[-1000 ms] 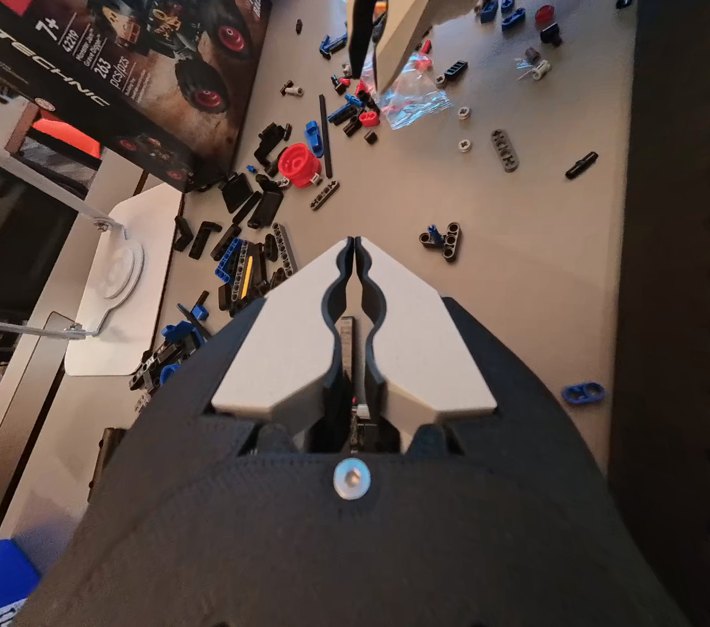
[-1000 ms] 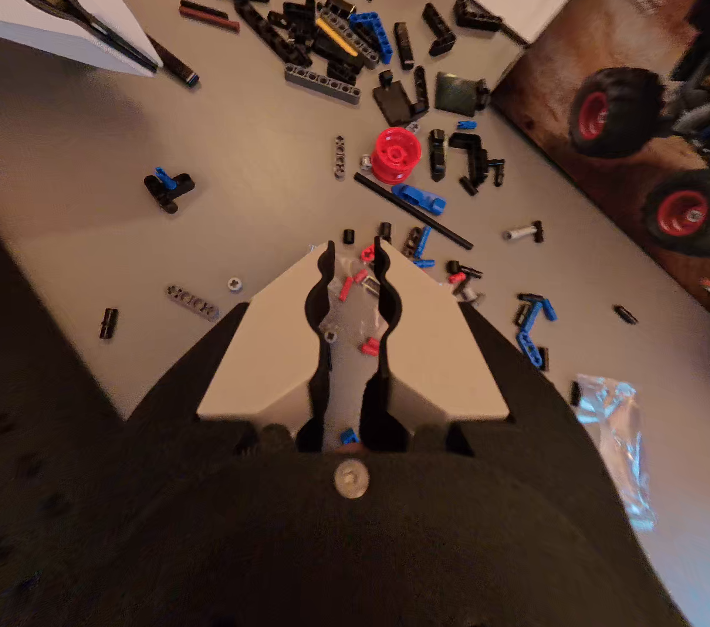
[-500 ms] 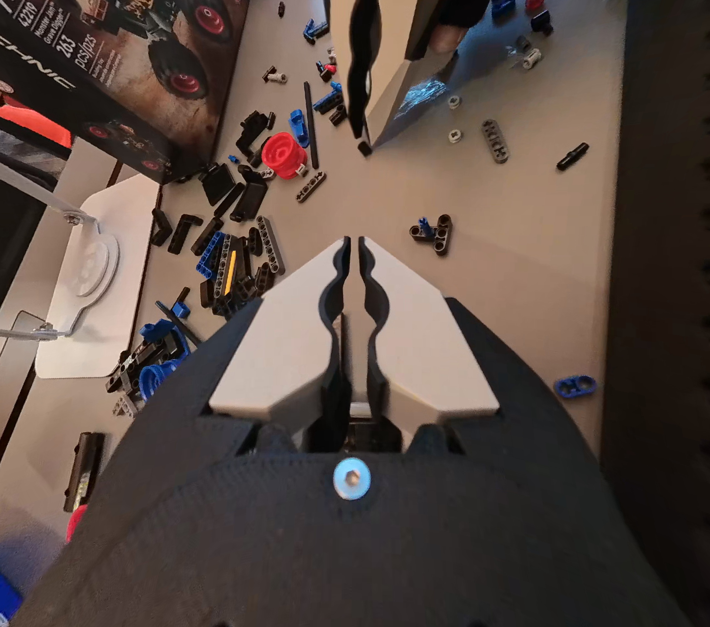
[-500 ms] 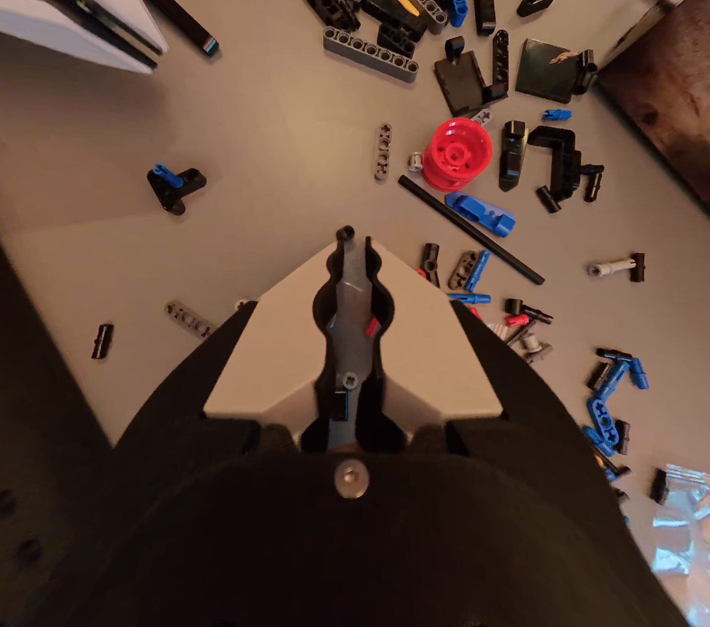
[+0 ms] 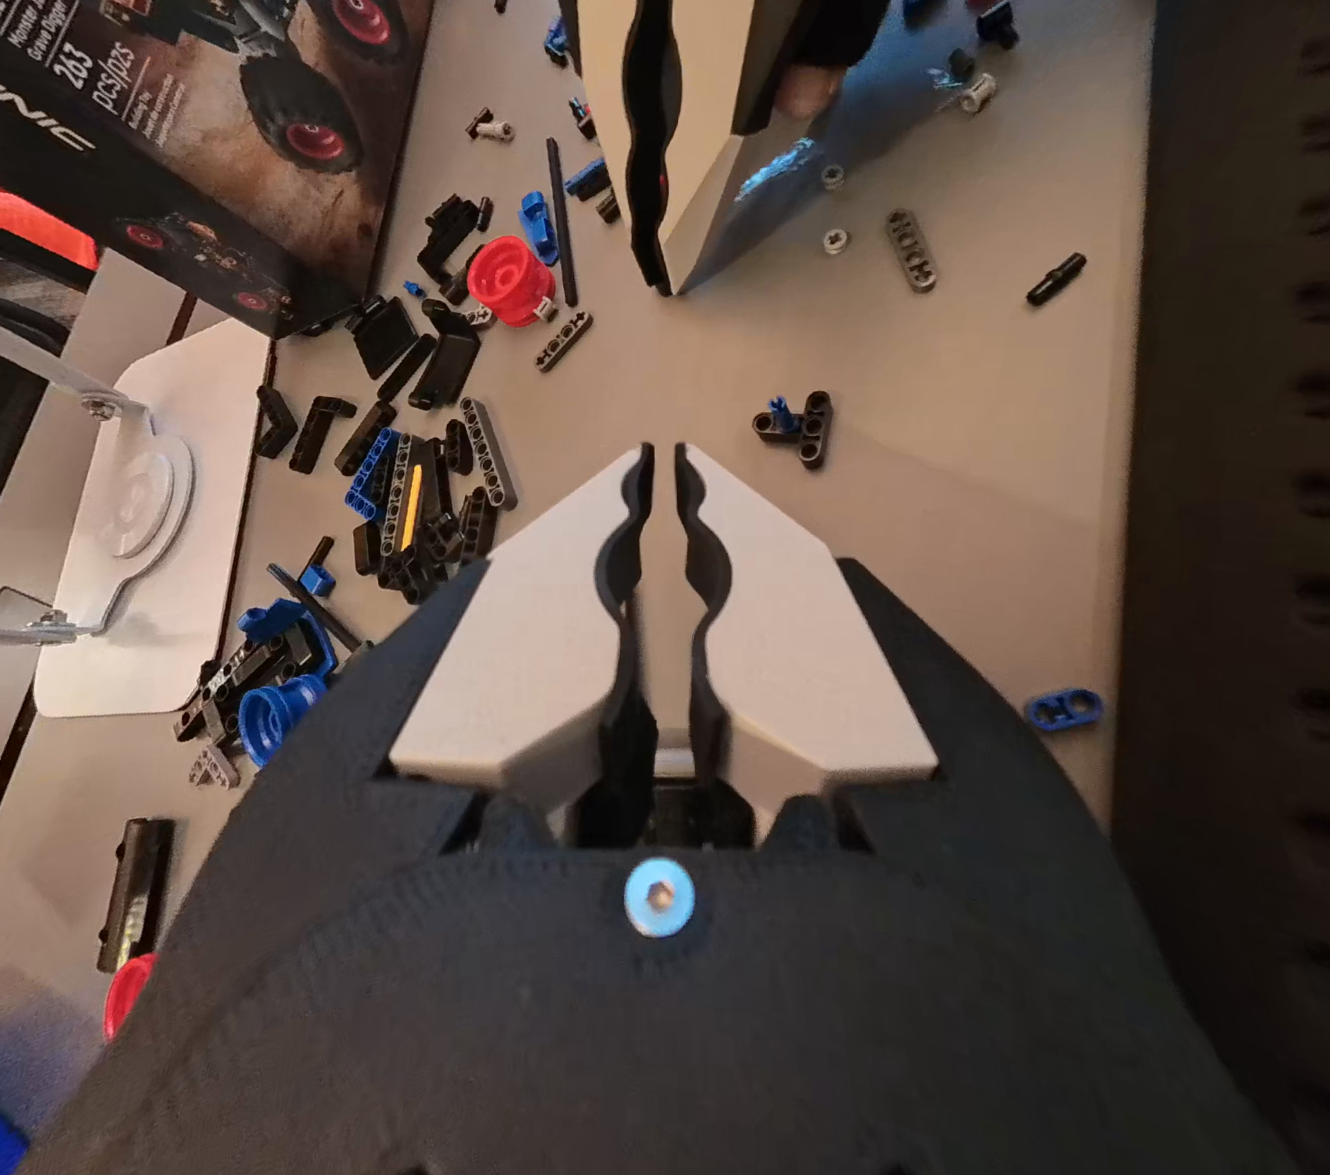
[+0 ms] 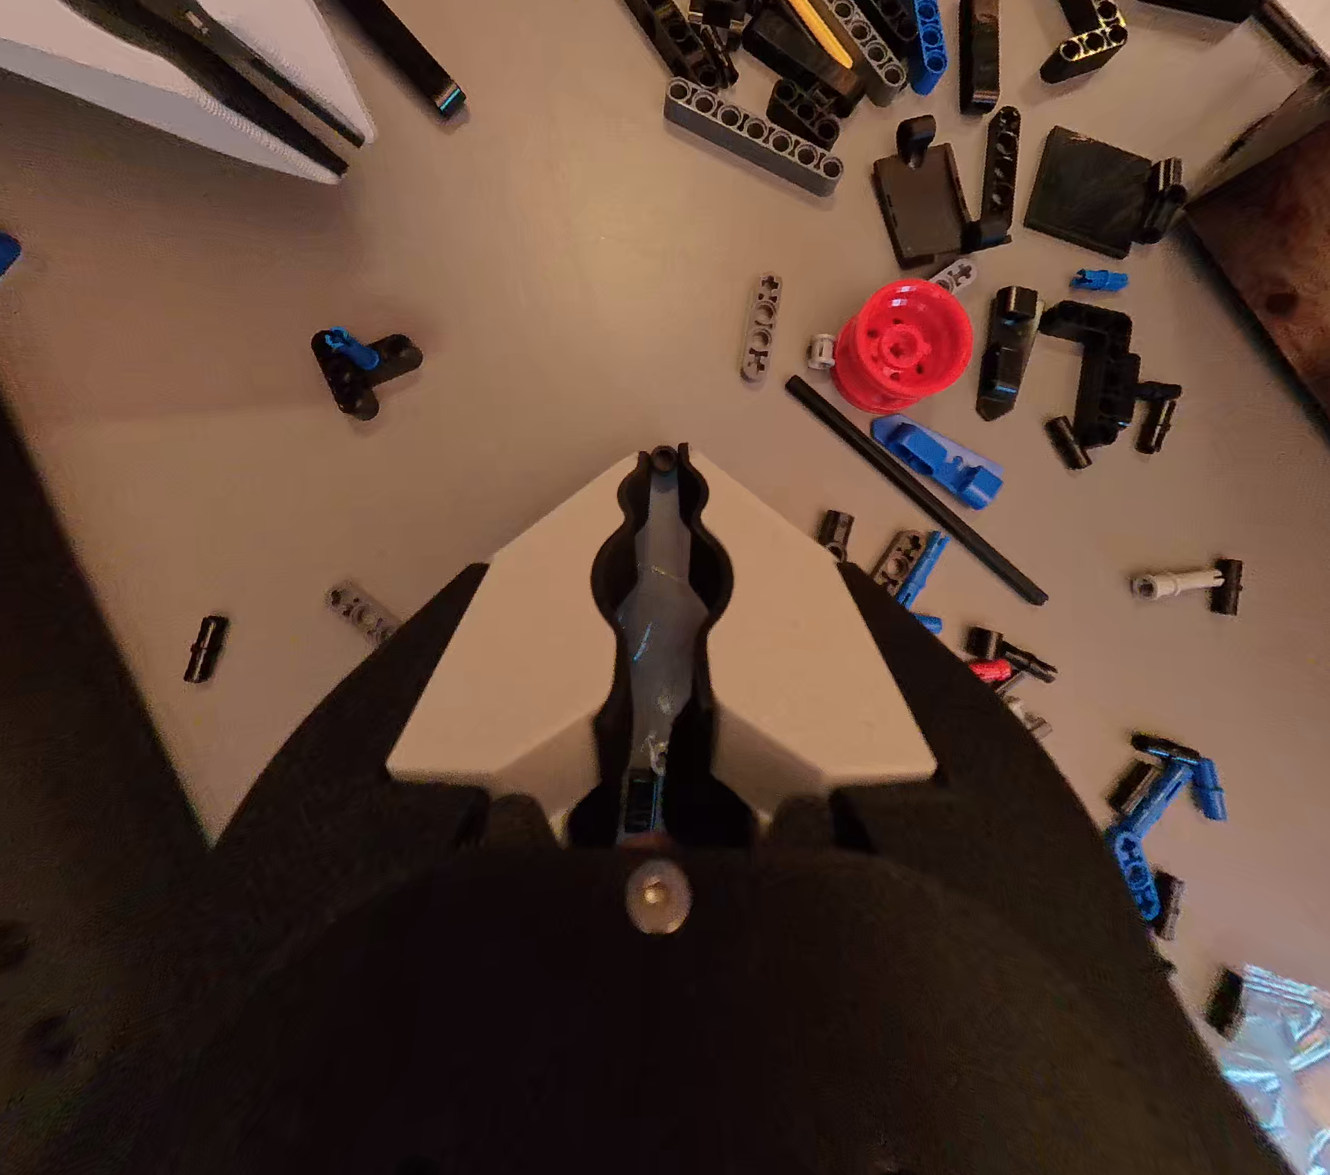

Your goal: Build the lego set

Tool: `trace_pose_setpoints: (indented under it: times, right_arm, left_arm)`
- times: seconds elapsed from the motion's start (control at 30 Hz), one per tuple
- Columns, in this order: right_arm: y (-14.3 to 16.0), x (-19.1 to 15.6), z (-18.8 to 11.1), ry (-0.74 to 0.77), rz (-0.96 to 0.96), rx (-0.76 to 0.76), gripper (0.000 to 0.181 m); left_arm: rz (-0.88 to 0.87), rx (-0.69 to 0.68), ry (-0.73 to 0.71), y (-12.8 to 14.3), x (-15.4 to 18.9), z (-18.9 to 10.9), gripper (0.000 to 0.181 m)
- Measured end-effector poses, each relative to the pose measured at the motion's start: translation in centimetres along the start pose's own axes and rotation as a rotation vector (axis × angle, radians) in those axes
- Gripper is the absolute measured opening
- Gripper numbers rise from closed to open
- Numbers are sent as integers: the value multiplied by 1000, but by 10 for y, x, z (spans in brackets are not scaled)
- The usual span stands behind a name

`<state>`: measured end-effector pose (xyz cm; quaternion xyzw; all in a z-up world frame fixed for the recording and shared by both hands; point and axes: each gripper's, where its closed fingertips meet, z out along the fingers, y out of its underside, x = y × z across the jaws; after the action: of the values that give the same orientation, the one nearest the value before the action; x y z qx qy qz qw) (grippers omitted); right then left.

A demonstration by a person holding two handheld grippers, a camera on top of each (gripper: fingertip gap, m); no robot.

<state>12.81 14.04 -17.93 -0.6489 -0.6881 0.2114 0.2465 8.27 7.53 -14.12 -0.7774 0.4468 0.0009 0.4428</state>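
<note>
Change: your right hand-held gripper (image 6: 663, 457), spread over loose parts and a clear bag a second ago, has travelled toward the middle of the surface (image 6: 576, 248) and narrowed onto a small black pin (image 6: 663, 458). I judge a part has just been picked and the build is early.
Right hand-held gripper: pinching the small black pin at the very fingertips; tips angled down, close over bare surface.
Left hand-held gripper (image 5: 663, 453): you have eased it from almost pressed together to a narrow gap, with nothing between the fingers; it hovers above the surface, pointing at the right one.
Nearest piece: the black T-shaped piece with a blue pin (image 5: 797, 426) lies alone just beyond your left tips, toward the right edge; likely where the pin goes.
Middle: the red wheel hub (image 6: 899, 345) sits beside a long black axle (image 6: 914, 492) and a blue connector (image 6: 935, 460).
Far: the heap of black, grey and blue beams (image 6: 806, 10) lies near the left edge; the set's box (image 5: 201, 61) stands at the far left corner.
</note>
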Motion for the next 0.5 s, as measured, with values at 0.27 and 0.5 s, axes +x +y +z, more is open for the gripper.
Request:
trace_pose_setpoints:
  times: [0.27,0.5]
  right_arm:
    - [-46,-24,-30,-18,-110,287,6]
    - [-107,-33,-158,-614,442,1189,6]
  left_arm:
    - [-65,58,106,-6,10,-9,22]
    - [-56,63,92,-8,9,-8,22]
